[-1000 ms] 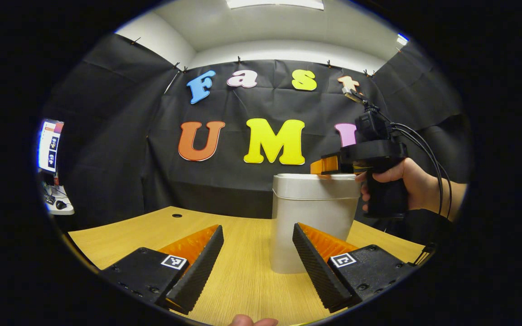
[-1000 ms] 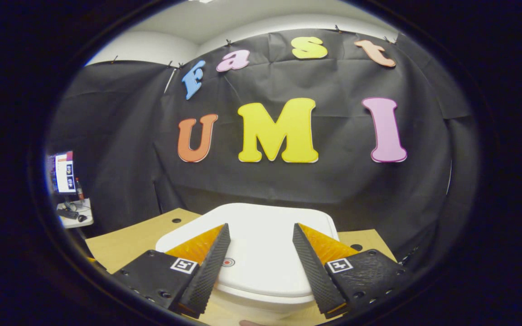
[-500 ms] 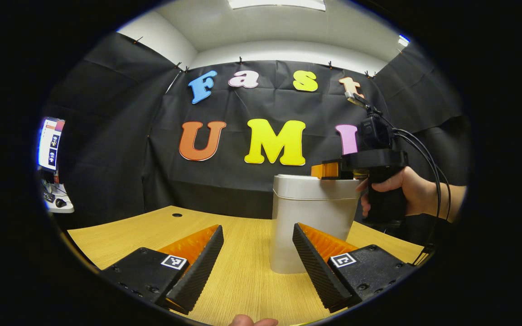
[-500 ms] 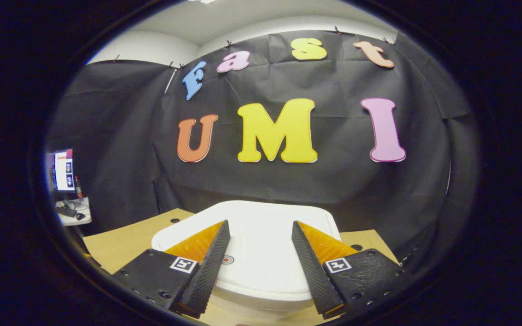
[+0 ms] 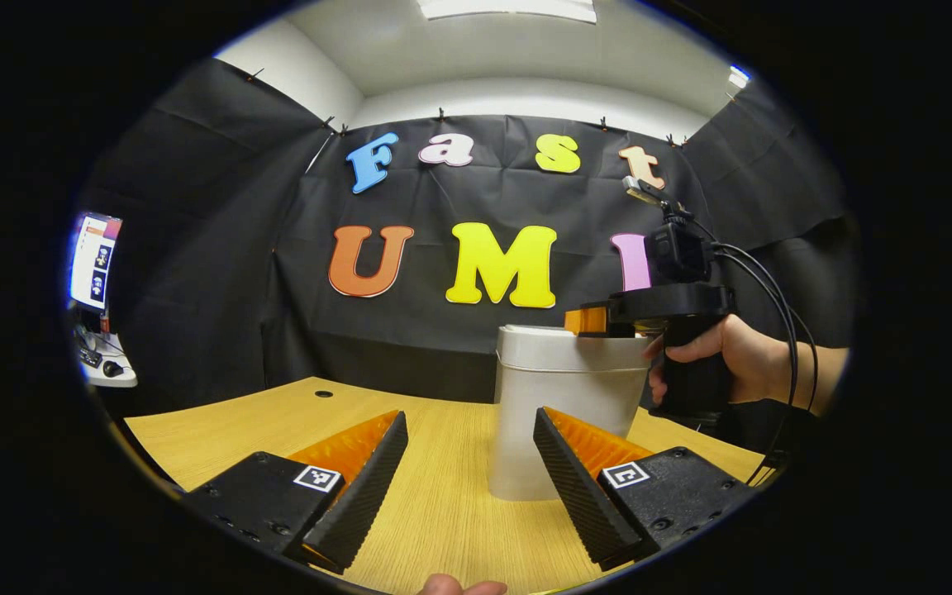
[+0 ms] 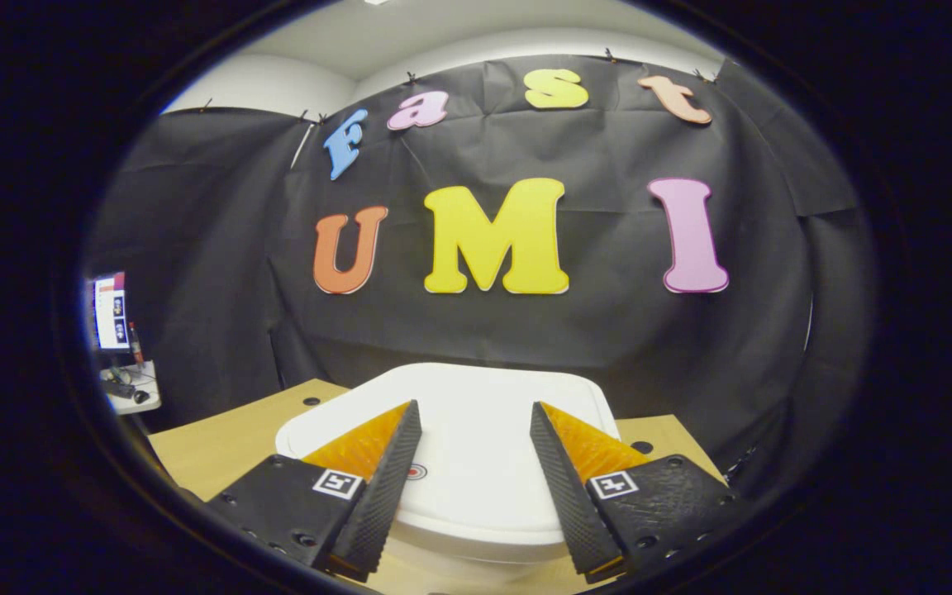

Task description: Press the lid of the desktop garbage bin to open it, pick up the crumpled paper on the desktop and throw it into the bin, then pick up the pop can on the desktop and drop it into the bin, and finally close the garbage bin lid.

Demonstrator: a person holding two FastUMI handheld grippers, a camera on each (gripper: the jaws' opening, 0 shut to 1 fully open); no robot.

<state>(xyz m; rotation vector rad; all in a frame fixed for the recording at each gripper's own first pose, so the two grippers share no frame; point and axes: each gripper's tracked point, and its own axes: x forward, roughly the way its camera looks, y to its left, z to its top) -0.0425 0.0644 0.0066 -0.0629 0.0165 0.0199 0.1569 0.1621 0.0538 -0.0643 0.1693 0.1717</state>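
At the left edge of both views we note a lit monitor (image 5: 94,260) above a small white side table (image 5: 108,373) with dark clutter on it. The wooden desk (image 5: 278,417) shows a round hole (image 5: 324,393). We see a ceiling light (image 5: 507,8) top centre.

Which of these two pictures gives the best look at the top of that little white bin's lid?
The right gripper view: it looks down on the lid, showing its flat top and a small round mark between the open right gripper fingers. The left gripper view shows the bin side-on, the lid as a thin band.
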